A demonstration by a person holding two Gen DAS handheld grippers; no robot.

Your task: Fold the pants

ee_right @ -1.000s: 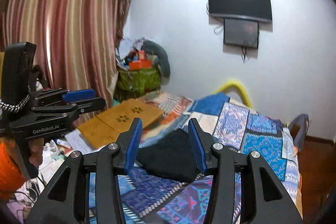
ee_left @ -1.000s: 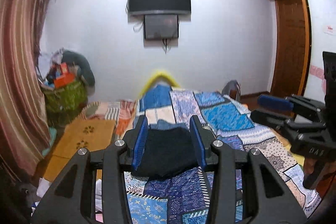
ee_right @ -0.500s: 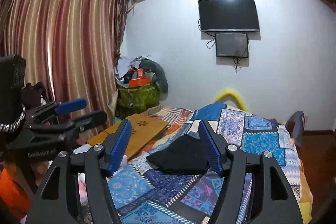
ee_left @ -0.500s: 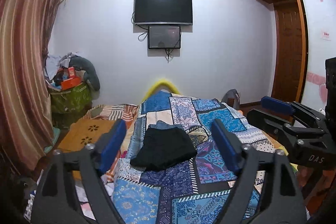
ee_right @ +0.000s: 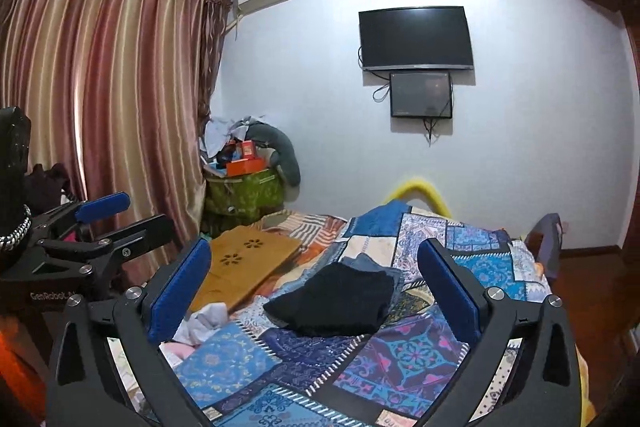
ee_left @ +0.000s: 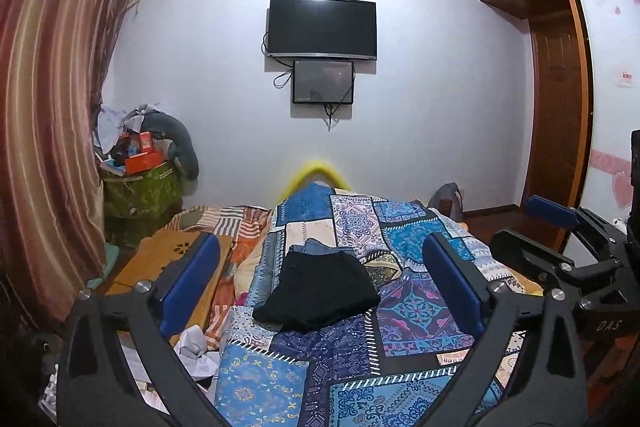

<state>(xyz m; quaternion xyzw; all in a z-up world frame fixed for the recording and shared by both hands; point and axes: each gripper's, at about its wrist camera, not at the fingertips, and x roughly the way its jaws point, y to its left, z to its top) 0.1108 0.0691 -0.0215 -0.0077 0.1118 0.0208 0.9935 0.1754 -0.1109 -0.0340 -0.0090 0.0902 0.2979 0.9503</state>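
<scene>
Folded black pants [ee_left: 320, 291] lie on the patchwork bedspread [ee_left: 404, 311], on top of a blue denim garment [ee_left: 320, 248]. My left gripper [ee_left: 320, 243] is held back from them, its jaws opening wide, with nothing pressed between the blue pads. In the right wrist view the same black pants [ee_right: 336, 299] lie ahead of my right gripper [ee_right: 314, 245], whose jaws are also opening and touch nothing. The right gripper [ee_left: 524, 227] also shows at the right edge of the left view. The left gripper [ee_right: 136, 215] appears at the left of the right view.
A wooden lap table [ee_right: 248, 263] lies left of the pants, with crumpled white cloth [ee_right: 204, 319] in front of it. A stuffed green bag [ee_left: 140, 187] and striped curtain [ee_left: 44, 131] fill the left. A wardrobe door [ee_left: 556, 131] stands at the right.
Both grippers have drawn back from the black pants, and their jaws have gone from narrow to wide. The pants stay folded on the bed.
</scene>
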